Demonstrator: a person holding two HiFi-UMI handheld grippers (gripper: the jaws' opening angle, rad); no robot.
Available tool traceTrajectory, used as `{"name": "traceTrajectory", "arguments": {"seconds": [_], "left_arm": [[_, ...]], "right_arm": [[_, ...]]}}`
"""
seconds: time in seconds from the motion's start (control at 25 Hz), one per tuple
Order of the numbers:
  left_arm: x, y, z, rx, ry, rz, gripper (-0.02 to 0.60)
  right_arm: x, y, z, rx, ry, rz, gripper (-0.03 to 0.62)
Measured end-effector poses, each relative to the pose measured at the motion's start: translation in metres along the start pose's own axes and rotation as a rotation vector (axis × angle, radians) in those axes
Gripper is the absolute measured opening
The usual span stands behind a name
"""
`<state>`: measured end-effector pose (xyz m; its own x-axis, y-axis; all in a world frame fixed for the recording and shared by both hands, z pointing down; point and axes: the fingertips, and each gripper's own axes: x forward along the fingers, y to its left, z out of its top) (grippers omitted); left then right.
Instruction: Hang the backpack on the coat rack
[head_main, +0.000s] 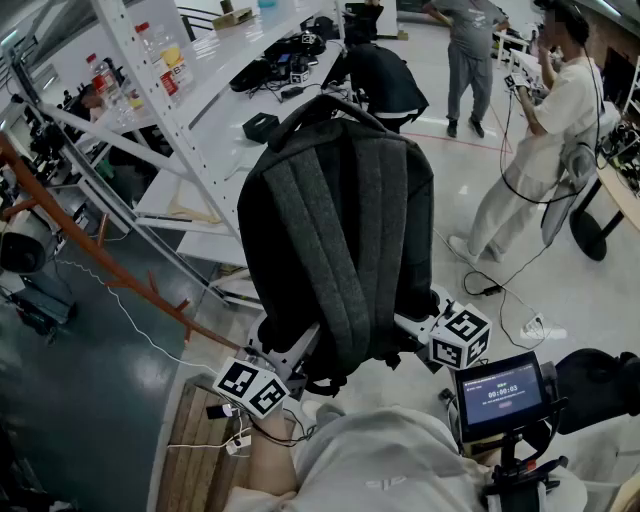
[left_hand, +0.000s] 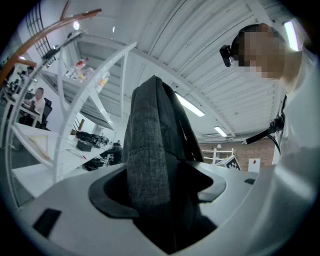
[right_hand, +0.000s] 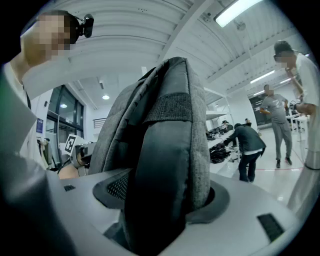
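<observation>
Backpack (head_main: 340, 230) is in the air in front of you, upright, with its grey back panel and shoulder straps facing you and its carry loop (head_main: 318, 103) at 12 o'clock. You hold it by its lower sides. Your left claw (head_main: 292, 352) bites in at about 7 o'clock and your right claw (head_main: 418, 335) at about 5 o'clock.

The left gripper view shows the left claw (left_hand: 160, 192) spread wide, with the grey strap fabric filling the gap and pressed by both pads. The right gripper view shows the same for the right claw (right_hand: 165, 197), clamped around the padded side of the pack. Both claws are gripping the backpack and neither is empty.

The coat rack (head_main: 95, 250) is the orange-brown pole with side pegs, off at 9 o'clock from the pack and well apart from it. Its curved arms (left_hand: 50, 30) show at 10 o'clock in the left gripper view. A white shelving frame (head_main: 150, 110) stands just behind the rack.

I judge that you are in the carry step: the pack is lifted but nothing is hooked yet. Next you need to swing the pack toward 9 o'clock, keep it upright so the carry loop stays on top, and raise the loop above a peg before lowering it on. Watch that the dangling straps don't catch on the shelving frame.
</observation>
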<state>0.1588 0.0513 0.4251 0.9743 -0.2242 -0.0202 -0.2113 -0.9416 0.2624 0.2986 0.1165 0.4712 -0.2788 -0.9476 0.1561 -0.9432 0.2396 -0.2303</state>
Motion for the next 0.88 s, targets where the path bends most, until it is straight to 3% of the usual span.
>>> {"name": "traceTrajectory", "arguments": {"seconds": [0.2, 0.4, 0.64, 0.76, 0.88], "left_arm": [[-0.084, 0.092, 0.037, 0.027, -0.051, 0.109, 0.319], [-0.168, 0.190, 0.060, 0.041, -0.114, 0.283, 0.319], [-0.251, 0.229, 0.084, 0.063, -0.159, 0.468, 0.319], [-0.276, 0.253, 0.087, 0.074, -0.183, 0.559, 0.318], [-0.291, 0.258, 0.095, 0.083, -0.201, 0.603, 0.316]], "right_arm": [[0.116, 0.071, 0.012, -0.041, 0.009, 0.109, 0.323], [0.247, 0.136, 0.014, -0.090, 0.040, 0.283, 0.322], [0.320, 0.217, 0.020, -0.115, 0.085, 0.473, 0.322], [0.359, 0.239, 0.019, -0.130, 0.096, 0.566, 0.322], [0.373, 0.253, 0.024, -0.144, 0.096, 0.612, 0.322]]}}
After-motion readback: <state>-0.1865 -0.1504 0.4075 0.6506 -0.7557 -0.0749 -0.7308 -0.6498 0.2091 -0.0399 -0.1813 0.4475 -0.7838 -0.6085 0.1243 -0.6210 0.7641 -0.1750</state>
